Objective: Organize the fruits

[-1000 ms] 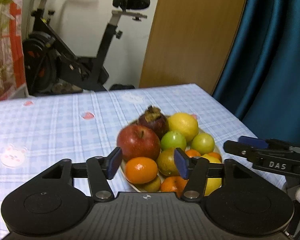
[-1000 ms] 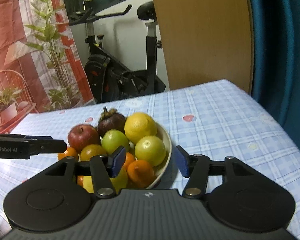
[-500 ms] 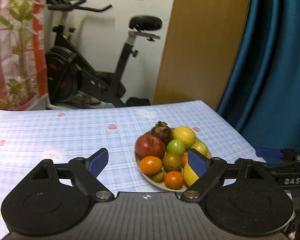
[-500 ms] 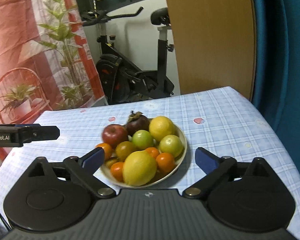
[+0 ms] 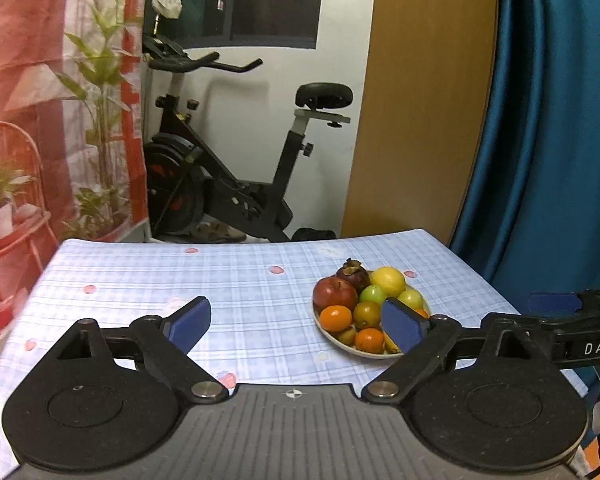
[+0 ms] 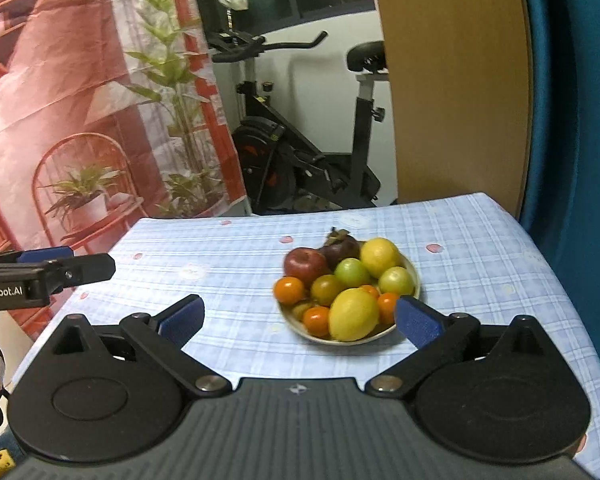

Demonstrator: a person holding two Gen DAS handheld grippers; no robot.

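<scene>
Fingers on my left gripper (image 5: 296, 326) are spread wide with nothing between them; they have just been opening further. Fingers on my right gripper (image 6: 298, 320) are spread wide too, having just opened, and they grasp nothing.

From the right wrist view I see the bowl (image 6: 414, 276) of fruits sitting on the counter (image 6: 480, 248), right of centre, apart from both grippers. A big yellow lemon (image 6: 354, 314) lies at its near edge, a red apple (image 6: 305, 263) and a dark mangosteen (image 6: 340, 249) toward the back, with green fruits and small oranges between. My right blue finger pad (image 6: 418, 326) cuts off the bowl's near right rim in that view.

From the left wrist view my own right pad (image 5: 400, 326) hides part of the bowl (image 5: 324, 330), so the near lemon shows only as a yellow sliver. How many small fruits lie at the bottom I cannot tell.

Each gripper shows only partly in the other's camera, cut off at the frame edge. Beyond the counter an exercise bike (image 5: 236, 184) stands, its base hidden behind the counter edge.
</scene>
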